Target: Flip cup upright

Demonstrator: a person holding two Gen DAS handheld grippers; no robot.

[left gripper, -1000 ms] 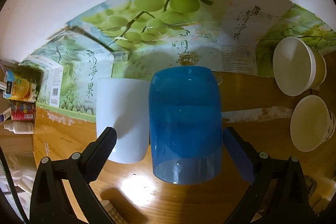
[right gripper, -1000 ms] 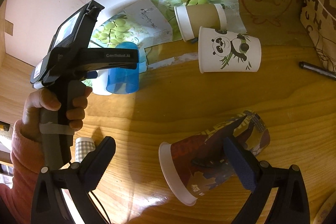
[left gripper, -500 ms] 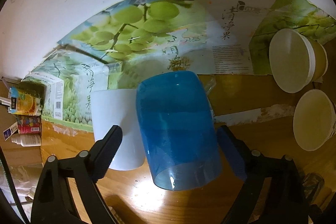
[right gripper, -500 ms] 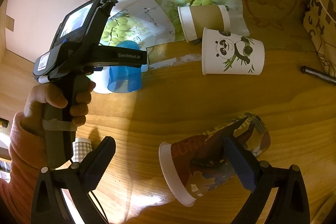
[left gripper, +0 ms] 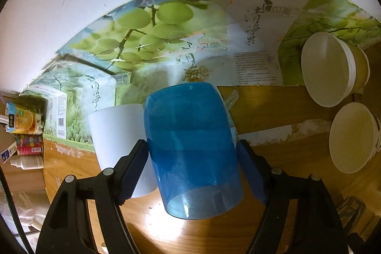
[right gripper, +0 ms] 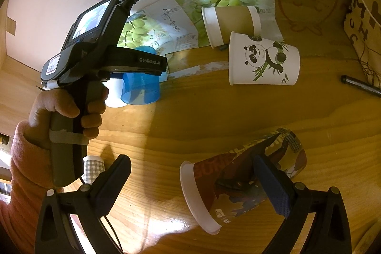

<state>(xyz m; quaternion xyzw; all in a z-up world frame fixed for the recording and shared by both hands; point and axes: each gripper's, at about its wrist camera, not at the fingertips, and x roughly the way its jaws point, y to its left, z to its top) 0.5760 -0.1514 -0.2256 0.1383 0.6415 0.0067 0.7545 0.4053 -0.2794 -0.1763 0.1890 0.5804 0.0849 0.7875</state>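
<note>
A translucent blue cup (left gripper: 190, 146) is upside down, its open rim at the bottom and tilted off the wooden table (left gripper: 273, 142). My left gripper (left gripper: 191, 170) is shut on it, both pads pressed to its sides. It also shows in the right wrist view (right gripper: 140, 87), lifted slightly under the left gripper body (right gripper: 100, 56). My right gripper (right gripper: 193, 185) is open and empty, over a printed paper cup (right gripper: 240, 177) that lies on its side.
A white cup (left gripper: 116, 139) stands upside down just left of the blue one. A brown paper cup (right gripper: 231, 24) and a panda cup (right gripper: 262, 62) lie on their sides at the back right. A grape-print carton (left gripper: 154, 44) lines the wall. A pen (right gripper: 359, 85) lies far right.
My left gripper has closed from open onto the blue cup and lifted and tilted it slightly. The right gripper has stayed in place.
</note>
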